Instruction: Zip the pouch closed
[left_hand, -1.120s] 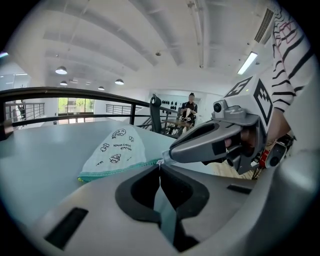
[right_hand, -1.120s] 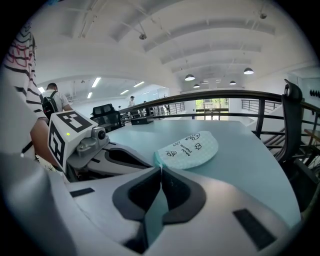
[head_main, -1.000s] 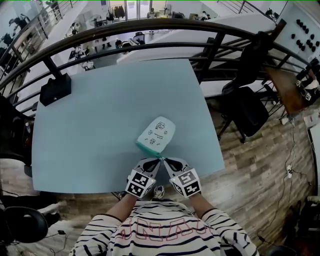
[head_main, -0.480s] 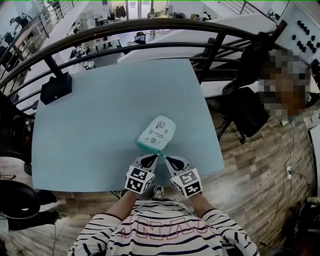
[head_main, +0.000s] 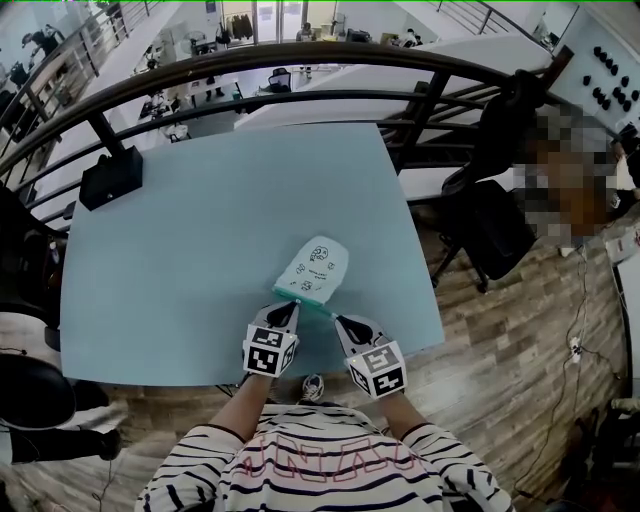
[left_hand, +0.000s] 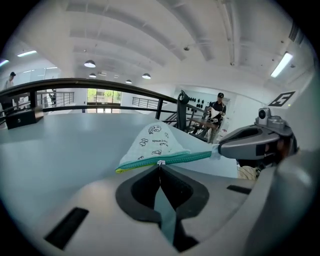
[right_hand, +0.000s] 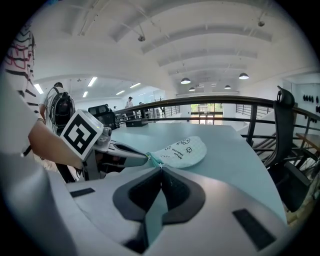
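A white pouch (head_main: 315, 268) with cartoon prints and a teal zip edge lies near the front of the pale blue table (head_main: 190, 230). My left gripper (head_main: 292, 307) is shut on the small zip pull (left_hand: 160, 163) midway along the teal edge (left_hand: 180, 157). My right gripper (head_main: 335, 318) is shut on the pouch's right-hand corner (right_hand: 156, 161), holding the edge taut. The right gripper view shows the pouch (right_hand: 184, 149) stretching away and the left gripper (right_hand: 146, 157) just to the left. In the left gripper view, the right gripper (left_hand: 220, 149) pinches the edge's far end.
A black box (head_main: 110, 177) sits at the table's far left corner. A dark railing (head_main: 300, 58) curves behind the table. A black chair (head_main: 497, 225) stands to the right on the wooden floor. The table's front edge (head_main: 250, 372) runs just under both grippers.
My left gripper has slid left along the pouch's near edge, away from the right gripper, which has stayed put. The two tips were almost together before.
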